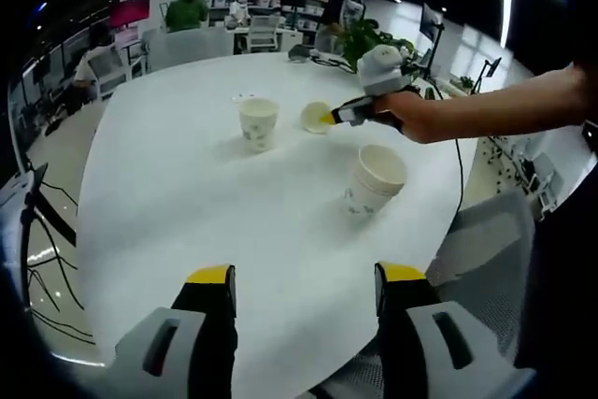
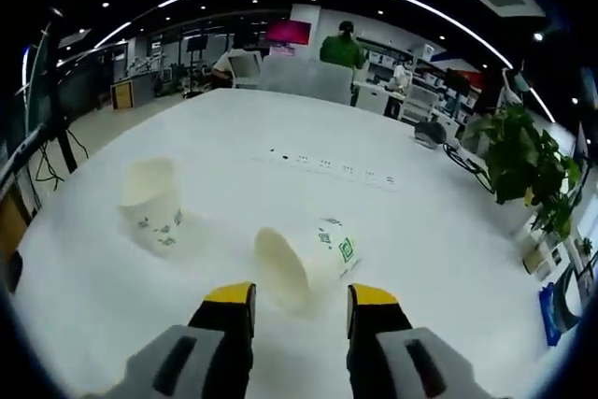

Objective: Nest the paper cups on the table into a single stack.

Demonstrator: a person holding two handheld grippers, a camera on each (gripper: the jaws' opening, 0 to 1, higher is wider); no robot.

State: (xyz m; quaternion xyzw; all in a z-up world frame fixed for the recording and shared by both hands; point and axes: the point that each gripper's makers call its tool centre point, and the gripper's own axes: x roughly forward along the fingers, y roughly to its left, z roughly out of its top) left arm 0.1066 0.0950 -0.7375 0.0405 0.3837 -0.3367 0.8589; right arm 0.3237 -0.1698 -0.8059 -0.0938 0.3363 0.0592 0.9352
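Note:
Three white paper cups with green print are on the white table (image 1: 187, 203). One stands upright (image 1: 259, 123) at the far middle. A second (image 1: 316, 117) lies on its side, and my right gripper (image 1: 331, 119), held by a person's hand, is right at it. A third (image 1: 374, 179) stands nearer right, leaning, and its rim looks doubled. My left gripper (image 1: 304, 292) is open above the near table edge, well short of the cups. In the right gripper view, the lying cup (image 2: 304, 263) has its mouth toward my open right gripper (image 2: 299, 310), and the upright cup (image 2: 151, 203) is to the left.
A grey chair (image 1: 486, 249) sits at the table's near right edge. A tripod leg (image 1: 37, 221) stands off the left edge. A row of sockets (image 2: 327, 165) crosses the table's middle. A plant (image 2: 528, 165) is at the far right, with people and desks behind.

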